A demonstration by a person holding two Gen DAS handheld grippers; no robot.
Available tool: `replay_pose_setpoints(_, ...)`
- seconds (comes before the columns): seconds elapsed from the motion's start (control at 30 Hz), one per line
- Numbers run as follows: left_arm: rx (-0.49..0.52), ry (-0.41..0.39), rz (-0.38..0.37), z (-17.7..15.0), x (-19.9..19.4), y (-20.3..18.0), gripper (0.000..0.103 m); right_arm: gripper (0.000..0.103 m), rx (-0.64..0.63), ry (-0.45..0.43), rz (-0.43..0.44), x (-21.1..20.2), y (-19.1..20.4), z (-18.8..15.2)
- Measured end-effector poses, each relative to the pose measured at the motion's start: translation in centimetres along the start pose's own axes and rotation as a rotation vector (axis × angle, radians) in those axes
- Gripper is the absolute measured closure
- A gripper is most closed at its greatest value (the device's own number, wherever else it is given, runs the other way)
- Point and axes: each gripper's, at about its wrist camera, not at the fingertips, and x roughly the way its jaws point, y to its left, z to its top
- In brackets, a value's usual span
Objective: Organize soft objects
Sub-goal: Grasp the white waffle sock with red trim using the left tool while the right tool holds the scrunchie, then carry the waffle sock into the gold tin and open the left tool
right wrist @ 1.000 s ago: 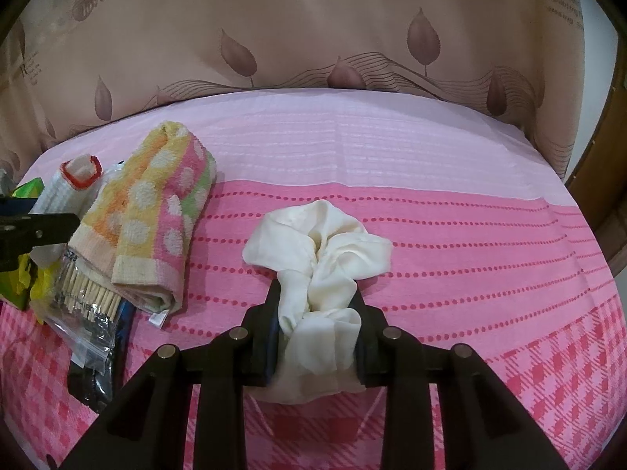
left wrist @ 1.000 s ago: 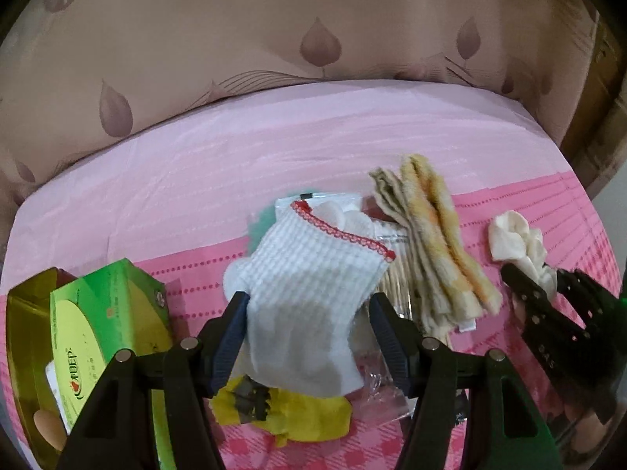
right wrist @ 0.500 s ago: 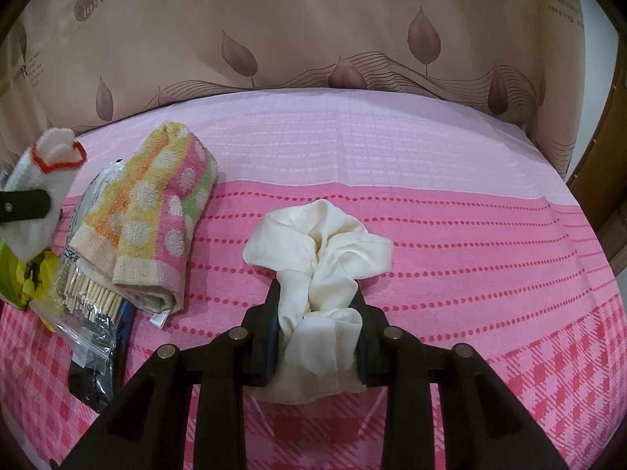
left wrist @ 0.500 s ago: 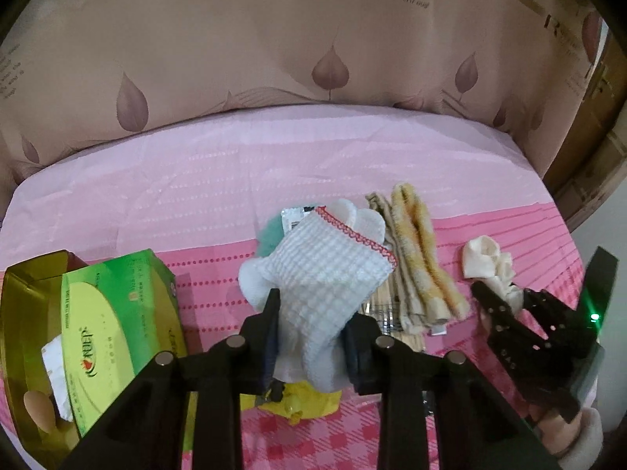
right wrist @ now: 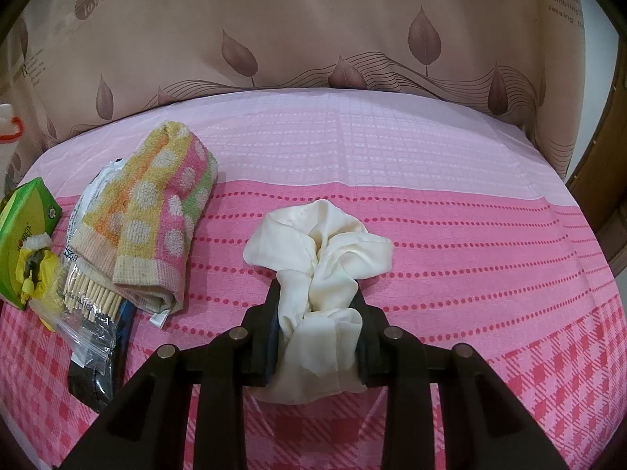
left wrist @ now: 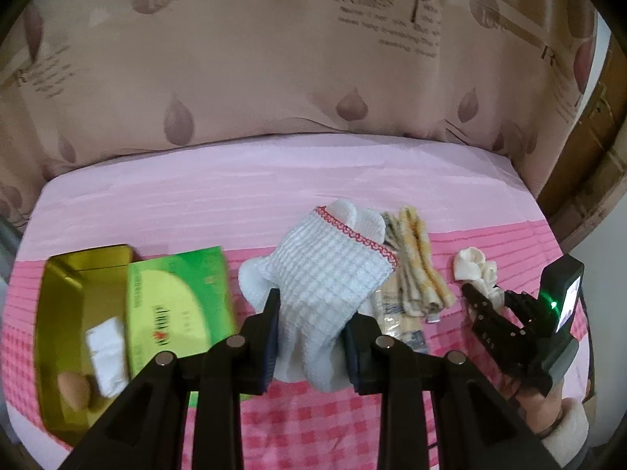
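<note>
My left gripper is shut on a white waffle cloth with red trim, which hangs between the pads above the pink tablecloth. An edge of that cloth shows at the far left of the right wrist view. My right gripper is shut on a crumpled cream cloth that rests on the tablecloth; the left wrist view shows this gripper and cloth at the right. A folded orange, pink and green dotted towel lies between the two grippers.
A green box and an open gold tin holding a beige egg shape sit at the left. Under the towel lie a bag of toothpicks, a black object and a yellow item. A patterned curtain hangs behind.
The left gripper closed on the white waffle cloth and lifted it off the pile, uncovering the yellow item. The right gripper and the cream cloth stayed put.
</note>
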Motion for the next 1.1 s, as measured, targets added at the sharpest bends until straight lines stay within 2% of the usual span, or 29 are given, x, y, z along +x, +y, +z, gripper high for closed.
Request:
replay_pose_setpoints(0.57, -0.089, -0.042, 0.201, -2.1, -5.3, 10.7, 0.075, 0.073, -0.003, 0.000, -0.003, 0.0, 0.2, 0.0)
replay_pose_setpoints(1.1, -0.207, 0.004, 0.324, -3.4, -4.4, 20.4, 0.075, 0.073, -0.007, 0.000, -0.006, 0.0, 0.4, 0.1)
